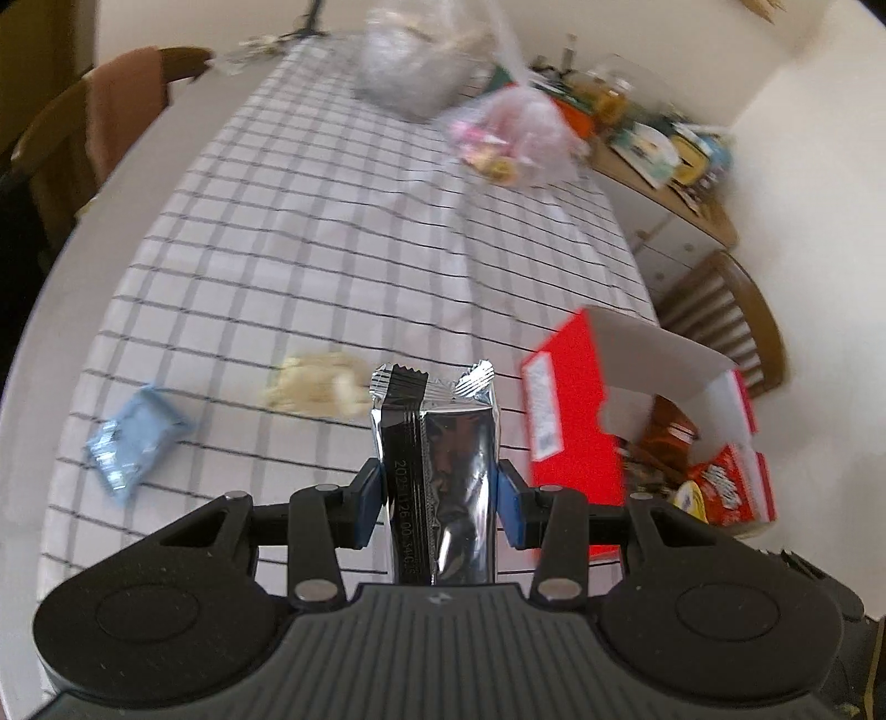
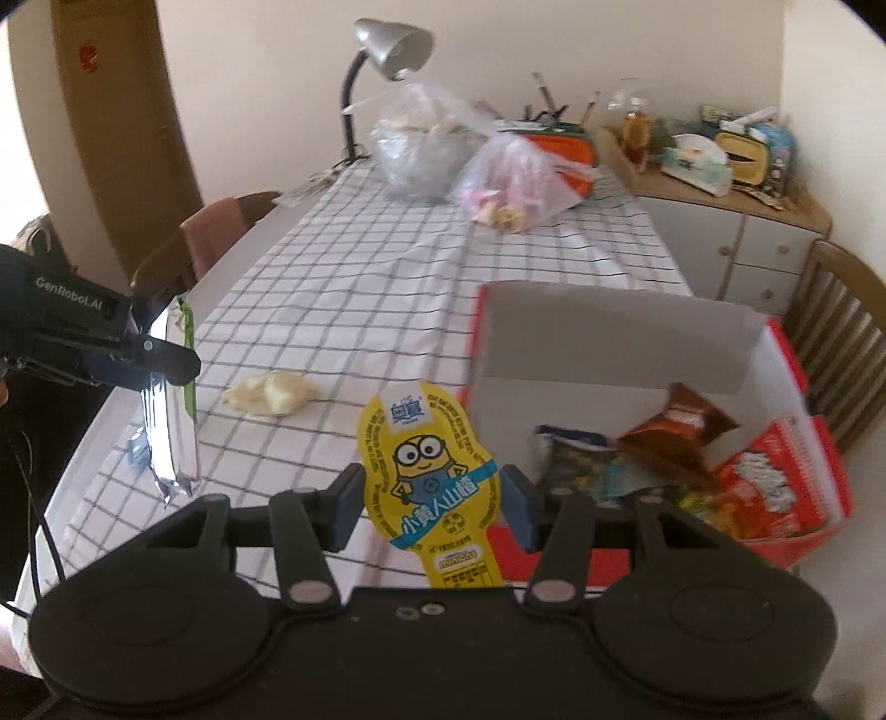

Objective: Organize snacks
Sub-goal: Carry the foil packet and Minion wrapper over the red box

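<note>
My left gripper [image 1: 440, 487] is shut on a silver foil snack packet [image 1: 437, 443], held upright above the checked tablecloth; it also shows in the right wrist view [image 2: 171, 421] at the left. My right gripper [image 2: 434, 493] is shut on a yellow Minions snack packet [image 2: 429, 471], held just left of the red open box [image 2: 797, 365]. The box [image 1: 570, 410] holds several snack bags, among them a brown one [image 2: 678, 429] and an orange one [image 2: 769, 487]. A pale yellow snack [image 1: 313, 385] and a light blue packet [image 1: 133, 437] lie on the cloth.
Two clear plastic bags [image 2: 421, 149] [image 2: 515, 177] with contents stand at the table's far end by a desk lamp [image 2: 387, 44]. Wooden chairs [image 2: 847, 332] [image 2: 210, 238] flank the table. A cluttered sideboard [image 2: 736, 216] stands at the back right.
</note>
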The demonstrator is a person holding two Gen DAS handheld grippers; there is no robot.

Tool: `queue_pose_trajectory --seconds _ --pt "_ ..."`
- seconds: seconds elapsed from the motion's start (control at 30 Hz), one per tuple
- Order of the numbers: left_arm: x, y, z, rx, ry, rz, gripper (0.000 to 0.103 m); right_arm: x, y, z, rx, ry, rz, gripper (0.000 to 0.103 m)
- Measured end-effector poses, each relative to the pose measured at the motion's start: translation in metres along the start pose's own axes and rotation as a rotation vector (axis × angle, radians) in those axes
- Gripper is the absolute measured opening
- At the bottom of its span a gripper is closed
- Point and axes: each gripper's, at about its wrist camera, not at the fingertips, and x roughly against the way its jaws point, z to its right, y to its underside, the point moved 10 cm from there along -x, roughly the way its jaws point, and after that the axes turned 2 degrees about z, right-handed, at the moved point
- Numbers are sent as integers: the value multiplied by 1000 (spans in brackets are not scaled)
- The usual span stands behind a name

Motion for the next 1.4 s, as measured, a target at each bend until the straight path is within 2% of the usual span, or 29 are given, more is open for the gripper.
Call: queue_pose_trajectory --seconds 0.43,0.67,1.03,1.4 --pt "-38 -4 130 -156 49 -18 42 -8 -10 98 -57 71 24 51" --pt "-71 -9 180 -211 46 -55 42 -30 -10 134 -59 89 -4 51" --pt "-142 -2 207 -286 -56 -122 42 -63 9 156 -46 91 -84 51" --pt "-180 11 213 -331 -116 -156 42 -77 20 164 -24 80 -122 51"
